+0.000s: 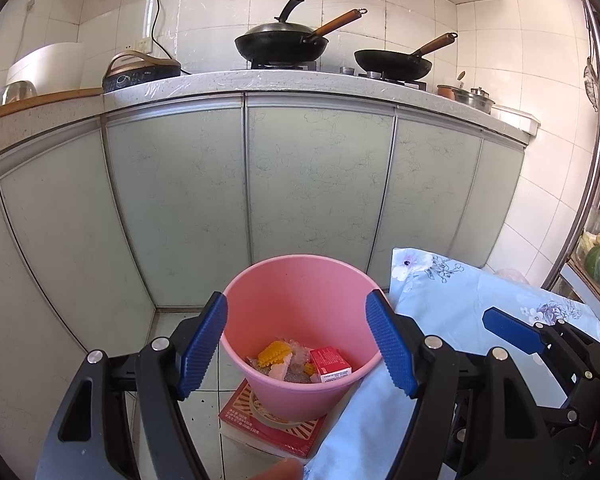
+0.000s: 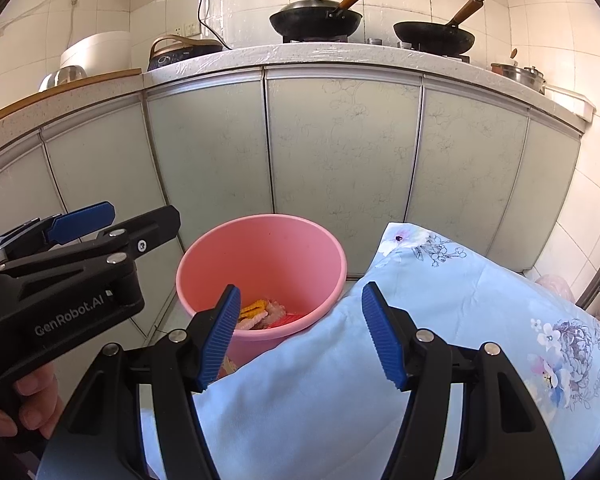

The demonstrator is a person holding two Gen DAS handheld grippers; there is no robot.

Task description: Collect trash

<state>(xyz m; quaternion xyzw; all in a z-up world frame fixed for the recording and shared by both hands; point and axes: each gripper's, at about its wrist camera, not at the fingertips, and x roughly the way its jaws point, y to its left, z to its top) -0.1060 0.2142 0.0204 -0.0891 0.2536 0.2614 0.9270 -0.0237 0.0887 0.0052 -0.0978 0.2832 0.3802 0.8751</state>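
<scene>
Low centre of frame, the round pink plastic bin (image 1: 300,320) on the floor holds light scraps and a stiff red carton (image 1: 331,364); I'd pinch its edges. My left gripper (image 1: 296,344) and right gripper (image 2: 300,336) gape wide, empty.

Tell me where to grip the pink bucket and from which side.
Grip the pink bucket by its rim, coming from above at the near-left edge: one finger inside the open top, one outside. The blue floral cloth crowds its right side, and the wide body looks too broad to span.
</scene>
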